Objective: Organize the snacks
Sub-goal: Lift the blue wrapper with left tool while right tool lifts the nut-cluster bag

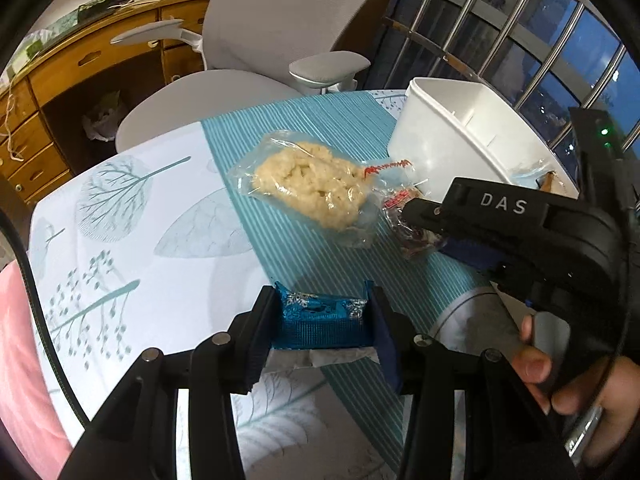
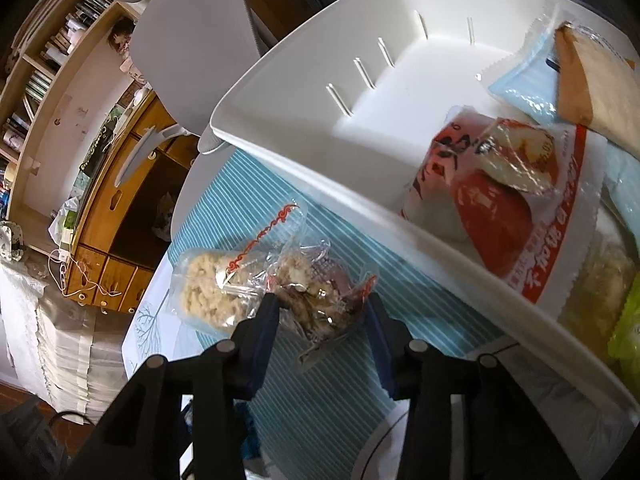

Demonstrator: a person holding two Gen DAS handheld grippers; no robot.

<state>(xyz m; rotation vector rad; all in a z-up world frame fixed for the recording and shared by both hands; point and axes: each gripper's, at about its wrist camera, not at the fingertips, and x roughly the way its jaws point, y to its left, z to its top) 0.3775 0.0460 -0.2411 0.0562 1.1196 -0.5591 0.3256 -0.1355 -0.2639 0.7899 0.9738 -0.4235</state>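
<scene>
My left gripper [image 1: 320,296] is shut on a blue foil snack packet [image 1: 324,322], held just above the table. A clear bag of beige puffed snack [image 1: 308,184] lies on the teal striped mat [image 1: 320,128]. To its right lies a small clear-wrapped snack [image 2: 320,304] with dark and pale pieces. My right gripper [image 2: 322,300] is shut on it, both pads against the crinkled wrapper, which still rests on the mat. In the left wrist view the right gripper [image 1: 416,216] comes in from the right, over that snack. A white bin [image 2: 280,92] stands just behind.
The bin holds several packets: a red-and-white one [image 2: 500,200], a light blue one [image 2: 520,88] and a brown one [image 2: 592,80]. A grey office chair [image 1: 280,32] stands beyond the table's far edge, a wooden desk [image 1: 80,72] behind it. Window bars [image 1: 520,40] run along the right.
</scene>
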